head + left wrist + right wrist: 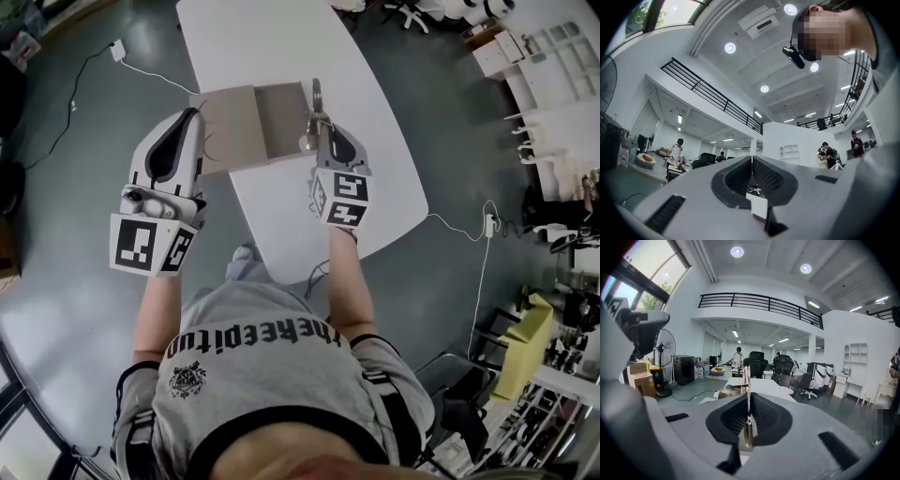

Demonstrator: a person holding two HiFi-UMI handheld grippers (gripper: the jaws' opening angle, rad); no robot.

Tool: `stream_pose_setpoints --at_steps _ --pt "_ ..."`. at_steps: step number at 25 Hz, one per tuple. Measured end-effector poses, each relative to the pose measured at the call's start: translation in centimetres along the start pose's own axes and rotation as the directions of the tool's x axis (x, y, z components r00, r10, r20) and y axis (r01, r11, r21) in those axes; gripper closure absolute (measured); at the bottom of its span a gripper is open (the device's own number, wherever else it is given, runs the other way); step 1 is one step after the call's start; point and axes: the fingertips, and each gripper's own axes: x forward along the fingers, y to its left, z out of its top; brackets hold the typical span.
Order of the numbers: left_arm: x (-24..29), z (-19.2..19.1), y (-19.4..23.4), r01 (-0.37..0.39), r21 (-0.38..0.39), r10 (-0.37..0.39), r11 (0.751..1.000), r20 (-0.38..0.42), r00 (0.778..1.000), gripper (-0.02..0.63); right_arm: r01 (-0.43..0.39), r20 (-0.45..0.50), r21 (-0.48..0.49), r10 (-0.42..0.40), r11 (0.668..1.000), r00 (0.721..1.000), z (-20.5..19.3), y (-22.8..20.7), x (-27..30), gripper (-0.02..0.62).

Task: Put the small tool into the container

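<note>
An open beige cardboard box (pixel 246 127) lies on the white oval table (pixel 281 37), its lid folded out to the left. My right gripper (pixel 319 127) hovers at the box's right edge and is shut on a thin metal tool (pixel 316 97), which sticks out past the fingertips. In the right gripper view the tool (pixel 747 376) stands as a narrow upright strip clamped between the jaws of the right gripper (pixel 748 401). My left gripper (pixel 195 117) is over the lid's left side, tilted upward. In its own view the left gripper (pixel 751 161) is shut and empty, pointing toward the ceiling.
A white cable with a power adapter (pixel 118 49) lies on the grey floor left of the table. White shelf units (pixel 553 56) stand at the far right. A standing fan (pixel 665 352) and office chairs (pixel 757 363) show in the right gripper view.
</note>
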Motion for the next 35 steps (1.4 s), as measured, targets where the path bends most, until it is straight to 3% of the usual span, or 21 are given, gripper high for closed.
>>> stream_pose_setpoints --at_steps 11,22,35 --pt "1.1 -1.9 2.3 -0.051 0.002 0.051 0.999 -0.042 0.998 0.595 -0.056 -0.196 -0.086 0.038 0.995 0.980 -6.0 0.8 8.1 0.592" --pt "0.7 -3.4 4.7 -0.112 0.015 0.113 0.994 -0.083 0.990 0.595 -0.110 -0.364 -0.149 0.049 0.983 0.930 -11.5 1.7 13.0 0.592" --pt "0.7 -5.3 6.3 -0.162 0.025 0.163 0.987 -0.126 0.978 0.595 -0.130 -0.477 -0.300 -0.031 0.945 0.878 -15.0 1.8 17.0 0.591"
